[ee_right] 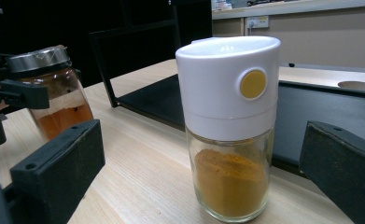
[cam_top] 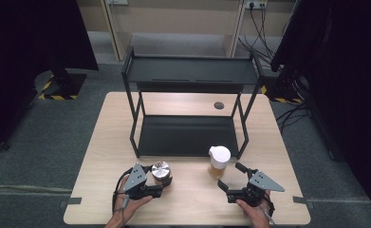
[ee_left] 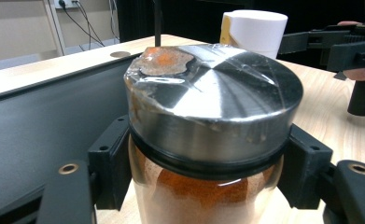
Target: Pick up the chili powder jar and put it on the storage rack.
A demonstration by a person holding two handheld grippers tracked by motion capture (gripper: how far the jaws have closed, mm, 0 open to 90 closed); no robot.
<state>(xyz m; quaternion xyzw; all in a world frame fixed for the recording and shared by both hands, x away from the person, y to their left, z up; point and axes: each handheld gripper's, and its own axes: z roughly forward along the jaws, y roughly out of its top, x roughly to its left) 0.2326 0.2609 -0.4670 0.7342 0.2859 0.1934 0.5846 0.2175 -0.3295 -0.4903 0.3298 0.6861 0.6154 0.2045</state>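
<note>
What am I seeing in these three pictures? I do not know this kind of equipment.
A person holds a hand-held gripper in each hand at a wooden table. The high view looks down from above; the other two come from a camera riding on each gripper. On the table stand a black two-level shelf and two spice jars. The left gripper has its jaws on either side of the metal-lidded jar, just under the lid. The right gripper is open, with the white-capped jar between its jaws, untouched.
</note>
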